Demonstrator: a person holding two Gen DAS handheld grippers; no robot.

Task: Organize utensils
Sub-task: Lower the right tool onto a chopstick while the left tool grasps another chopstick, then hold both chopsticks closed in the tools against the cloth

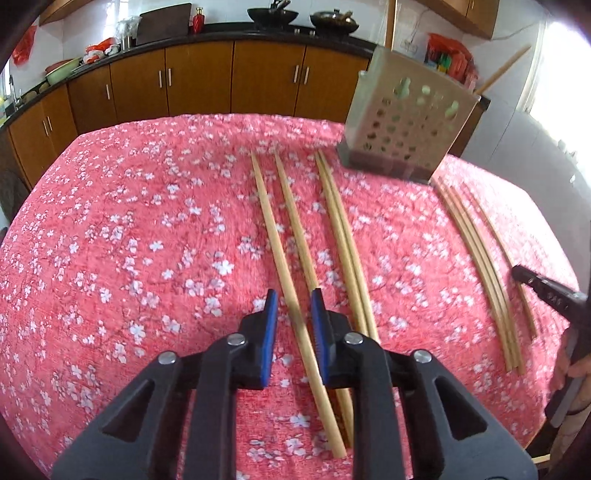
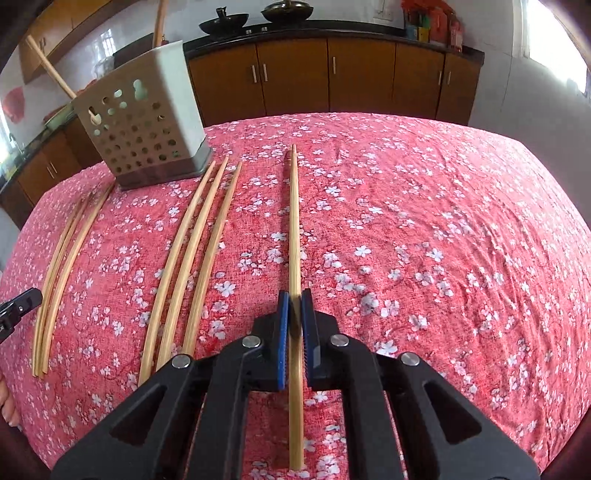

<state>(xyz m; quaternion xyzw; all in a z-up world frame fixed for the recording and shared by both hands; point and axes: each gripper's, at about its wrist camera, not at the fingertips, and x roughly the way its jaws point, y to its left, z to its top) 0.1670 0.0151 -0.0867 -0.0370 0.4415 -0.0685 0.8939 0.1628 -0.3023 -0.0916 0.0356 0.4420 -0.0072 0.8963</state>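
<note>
Several wooden chopsticks lie lengthwise on the pink flowered tablecloth [image 1: 129, 221]. My left gripper [image 1: 293, 299] is open, its blue pads either side of one chopstick [image 1: 280, 251] without closing on it. My right gripper [image 2: 294, 301] is shut on another chopstick [image 2: 294, 229], at its near third. A perforated grey utensil holder [image 1: 406, 122] stands at the table's far side; it also shows in the right wrist view [image 2: 144, 125] with a chopstick [image 2: 48, 70] leaning inside. The right gripper's tip shows at the right edge of the left wrist view [image 1: 546, 291].
Three chopsticks [image 2: 192, 258] lie left of my right gripper, and a further bundle [image 2: 62, 266] lies farther left. Brown kitchen cabinets [image 1: 199, 77] with a black counter and woks [image 1: 273, 16] stand behind the table. The table's far edge is near the holder.
</note>
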